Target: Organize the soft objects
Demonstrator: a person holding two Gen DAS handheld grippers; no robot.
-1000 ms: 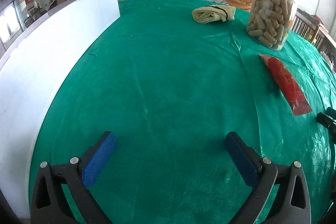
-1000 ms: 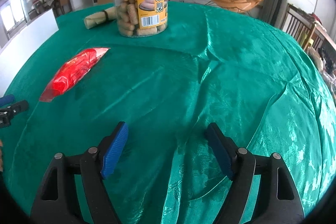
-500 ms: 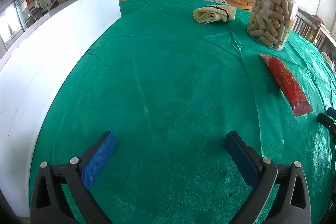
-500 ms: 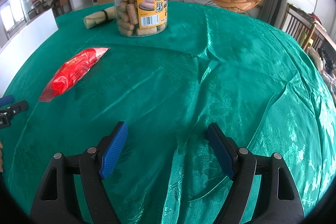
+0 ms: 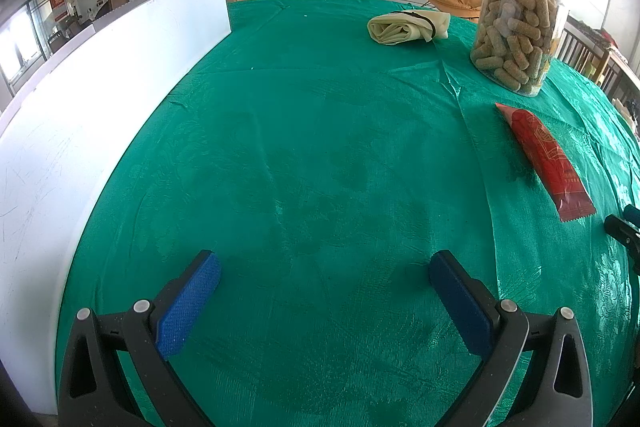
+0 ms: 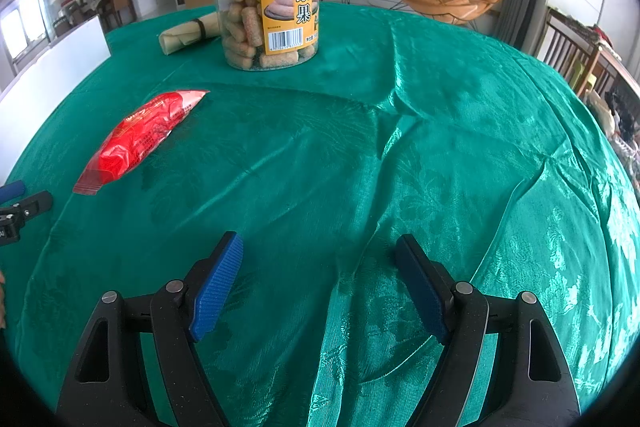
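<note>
White board at 9 o'clock. Left gripper fingers apart, empty, over green cloth. Bundle at 12, jar at 1, red packet at 2. Right gripper fingers apart, empty.

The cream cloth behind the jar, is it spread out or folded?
Folded: the cream cloth lies rolled into a bundle, a dark band around it, on the green tablecloth.

Both the left gripper and the right gripper have black plastic frames with triangular cut-outs, silver rivets, and ribbed blue pads lining the jaws.
</note>
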